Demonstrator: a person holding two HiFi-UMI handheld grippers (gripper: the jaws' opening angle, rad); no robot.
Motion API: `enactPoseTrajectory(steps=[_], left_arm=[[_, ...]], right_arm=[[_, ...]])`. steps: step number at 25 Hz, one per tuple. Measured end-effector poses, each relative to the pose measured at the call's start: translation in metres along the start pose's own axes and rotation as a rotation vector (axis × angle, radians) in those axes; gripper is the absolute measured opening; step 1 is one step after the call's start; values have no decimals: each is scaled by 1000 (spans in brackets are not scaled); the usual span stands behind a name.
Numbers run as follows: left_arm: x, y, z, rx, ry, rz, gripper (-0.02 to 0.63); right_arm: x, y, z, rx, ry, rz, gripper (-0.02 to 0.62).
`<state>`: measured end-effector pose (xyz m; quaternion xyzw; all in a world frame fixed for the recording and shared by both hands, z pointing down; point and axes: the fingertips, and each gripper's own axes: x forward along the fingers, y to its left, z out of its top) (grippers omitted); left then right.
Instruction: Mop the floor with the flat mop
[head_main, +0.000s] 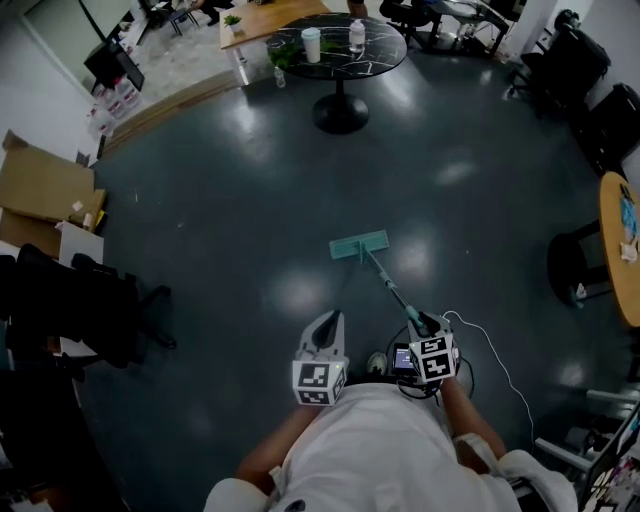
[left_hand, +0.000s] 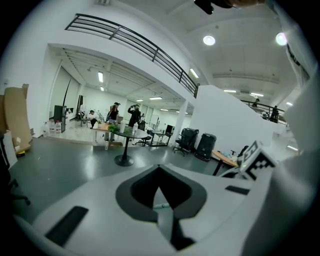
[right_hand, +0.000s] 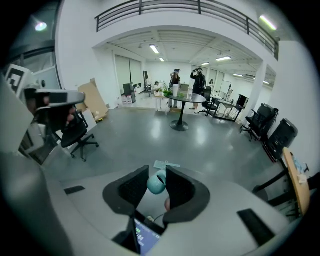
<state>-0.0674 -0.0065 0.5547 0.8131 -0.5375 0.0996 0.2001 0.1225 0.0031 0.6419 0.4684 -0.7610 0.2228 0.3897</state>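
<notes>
The flat mop lies on the dark grey floor ahead of me, its teal head (head_main: 358, 245) flat on the floor. Its thin handle (head_main: 390, 285) slants back to my right gripper (head_main: 425, 325). In the right gripper view the handle's teal end knob (right_hand: 155, 184) sits between the dark pads, and my right gripper (right_hand: 157, 172) is shut on it. The mop head (right_hand: 166, 165) shows just beyond the jaws. My left gripper (head_main: 327, 322) hovers left of the handle, apart from it. In its own view my left gripper (left_hand: 159, 182) has its jaws together with nothing in them.
A round black table (head_main: 338, 55) with a cup and a bottle stands far ahead. Cardboard boxes (head_main: 45, 190) and a black office chair (head_main: 90, 300) are at the left. A wooden table (head_main: 620, 250) and dark chairs (head_main: 590, 80) line the right. A white cable (head_main: 490, 350) trails near my right side.
</notes>
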Motion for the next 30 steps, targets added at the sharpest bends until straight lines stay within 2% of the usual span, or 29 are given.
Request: enactPoseTrajectory(steps=[5,10,17,30], left_arm=[[1,-4,-2,-9,-7,-10,5],[-2,-12,-2,-7,-12,-22,5],[-9,-16,-7,-10,-8,-28,5],[-16,-14,-10,-10,-12,-26,5]], right_arm=[[-43,21,-8,-16,-15,3,110],[-42,24,-17,26,-15,3,110],[-41,28,-10,13,-50,-3,110],[-37,39,-13,-11,-51,12,110]])
